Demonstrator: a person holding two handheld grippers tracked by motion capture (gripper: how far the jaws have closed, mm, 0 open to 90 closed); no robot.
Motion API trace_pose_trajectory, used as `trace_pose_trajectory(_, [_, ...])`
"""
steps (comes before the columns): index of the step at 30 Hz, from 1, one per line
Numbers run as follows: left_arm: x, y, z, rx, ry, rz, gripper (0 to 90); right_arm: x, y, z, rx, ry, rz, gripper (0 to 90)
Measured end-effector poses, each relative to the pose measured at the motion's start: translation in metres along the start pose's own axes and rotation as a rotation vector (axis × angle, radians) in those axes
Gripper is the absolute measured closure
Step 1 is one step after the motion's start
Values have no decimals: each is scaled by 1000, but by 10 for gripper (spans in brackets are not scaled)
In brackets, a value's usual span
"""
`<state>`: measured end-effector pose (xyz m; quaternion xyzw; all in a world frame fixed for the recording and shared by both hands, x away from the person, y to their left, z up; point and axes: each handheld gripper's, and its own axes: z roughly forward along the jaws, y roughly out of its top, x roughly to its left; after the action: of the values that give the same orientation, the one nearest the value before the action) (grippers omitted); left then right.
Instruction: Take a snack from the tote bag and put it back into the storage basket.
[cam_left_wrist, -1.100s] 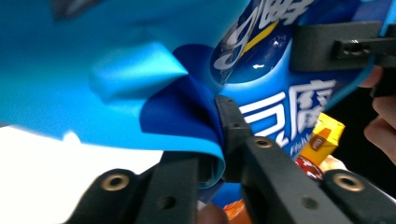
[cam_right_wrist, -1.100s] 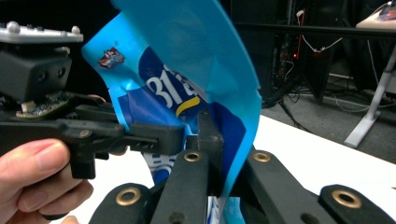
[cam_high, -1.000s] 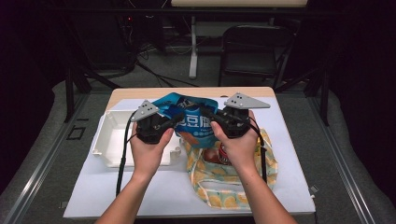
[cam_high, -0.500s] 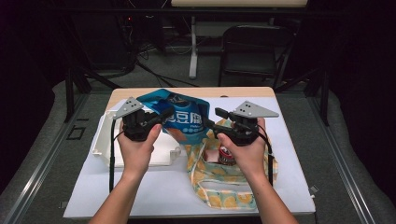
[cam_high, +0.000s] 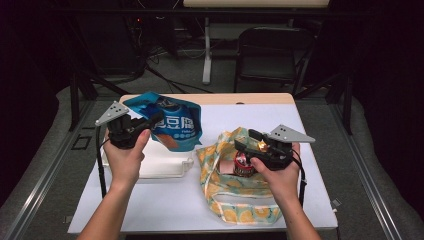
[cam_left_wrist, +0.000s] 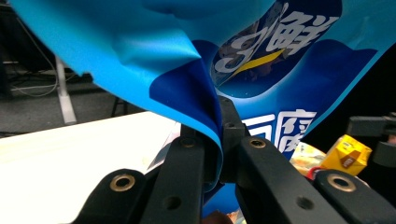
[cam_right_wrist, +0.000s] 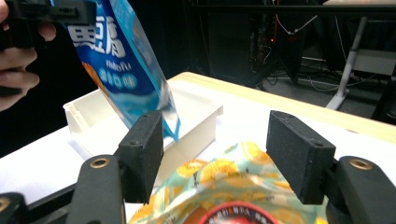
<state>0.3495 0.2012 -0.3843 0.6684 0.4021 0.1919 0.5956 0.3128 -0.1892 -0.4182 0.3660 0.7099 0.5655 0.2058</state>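
Blue snack bag (cam_high: 167, 123) hangs clamped at its edge in the left gripper (cam_left_wrist: 217, 140), lifted clear above the white tray (cam_high: 165, 167). So the unpacking is partly done: one item is out, not yet set down. The right gripper (cam_right_wrist: 215, 154) has just been opening, jaws wide with nothing between them, over the fruit-print cloth bag (cam_high: 225, 200) (a red-topped can (cam_high: 242, 164) sits inside, waiting).
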Motion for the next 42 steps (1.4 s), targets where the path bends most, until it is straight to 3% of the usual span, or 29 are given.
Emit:
trace_pose_trajectory(13, [42,-5,-17,-13,64,-33,897,-13,-25,-25,3,-54,33,336])
trace_pose_trajectory(26, [82,-21,-17,-3,115,-68,897,-21,-41,-40,6,-87,45,307])
trace_pose_trajectory(42, [128,-37,-18,13,174,-106,896,-26,-41,-50,-12,-138,57,258])
